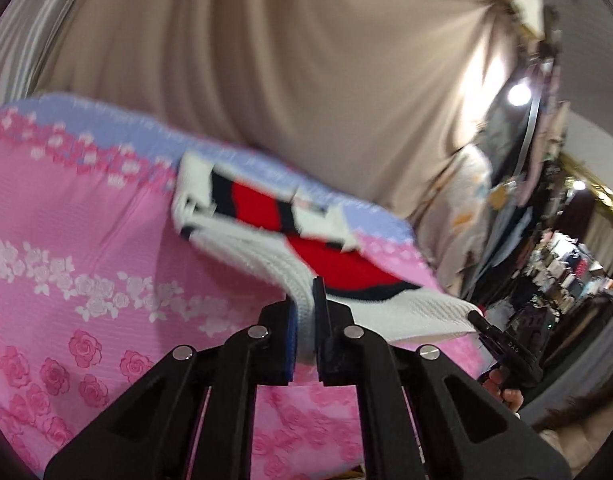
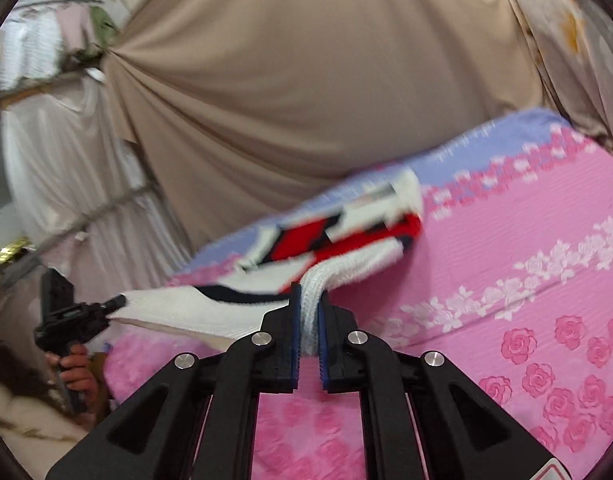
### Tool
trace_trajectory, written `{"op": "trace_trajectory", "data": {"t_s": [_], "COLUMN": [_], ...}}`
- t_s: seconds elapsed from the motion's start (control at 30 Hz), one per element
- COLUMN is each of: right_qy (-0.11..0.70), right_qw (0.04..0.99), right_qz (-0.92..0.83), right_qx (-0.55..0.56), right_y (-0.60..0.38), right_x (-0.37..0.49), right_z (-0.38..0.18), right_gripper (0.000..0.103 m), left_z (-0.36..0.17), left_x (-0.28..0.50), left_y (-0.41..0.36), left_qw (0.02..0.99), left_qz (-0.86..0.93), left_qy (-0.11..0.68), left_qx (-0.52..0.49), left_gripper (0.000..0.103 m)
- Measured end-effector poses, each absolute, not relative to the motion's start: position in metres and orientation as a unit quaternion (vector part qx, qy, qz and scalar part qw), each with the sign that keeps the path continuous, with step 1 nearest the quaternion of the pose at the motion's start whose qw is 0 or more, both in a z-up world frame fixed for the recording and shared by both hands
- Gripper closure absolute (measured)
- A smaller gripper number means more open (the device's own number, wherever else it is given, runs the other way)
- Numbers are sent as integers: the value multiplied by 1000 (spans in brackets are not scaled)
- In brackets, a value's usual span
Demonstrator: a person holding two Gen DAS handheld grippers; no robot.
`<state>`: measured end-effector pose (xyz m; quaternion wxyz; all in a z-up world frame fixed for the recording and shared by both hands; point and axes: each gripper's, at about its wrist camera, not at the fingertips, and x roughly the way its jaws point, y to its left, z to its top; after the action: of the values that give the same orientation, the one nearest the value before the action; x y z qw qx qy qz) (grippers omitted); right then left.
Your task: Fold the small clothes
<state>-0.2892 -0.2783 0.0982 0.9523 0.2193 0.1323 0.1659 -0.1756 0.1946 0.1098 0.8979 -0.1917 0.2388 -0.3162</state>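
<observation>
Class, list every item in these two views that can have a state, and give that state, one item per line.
Left gripper: shut on the white edge of the sweater.
Right gripper: shut on the white edge of the sweater.
Sweater: red, white and dark, near edge lifted off the bedspread, far part resting on it.
Bedspread: pink with roses, spread flat.
Curtain: beige, gathered into folds.

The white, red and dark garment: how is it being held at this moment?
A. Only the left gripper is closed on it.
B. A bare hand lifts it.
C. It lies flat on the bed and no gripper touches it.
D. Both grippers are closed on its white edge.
D: the left gripper and the right gripper each pinch the white edge of the garment above the pink bedspread.
</observation>
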Motion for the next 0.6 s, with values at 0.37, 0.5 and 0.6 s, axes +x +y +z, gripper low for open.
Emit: {"op": "trace_trajectory", "data": {"t_s": [0.37,0.5,0.6], "right_qy": [18,128,196], "right_qw": [965,949,935], "right_qz": [153,97,60], "right_qx": [213,271,291], "right_y": [-285,-312,-323], "right_x": [-261,-151,-83], "right_z": [171,126,88], "right_gripper": [96,96,96], "left_z": [180,142,106], "left_x": [-151,-56,9], "left_y": [187,155,135], "left_qw": [925,921,915], "left_qz": [-312,-259,-217], "left_qy": [139,249,311], "left_qx": [-164,-149,-138], "left_gripper": [97,97,97]}}
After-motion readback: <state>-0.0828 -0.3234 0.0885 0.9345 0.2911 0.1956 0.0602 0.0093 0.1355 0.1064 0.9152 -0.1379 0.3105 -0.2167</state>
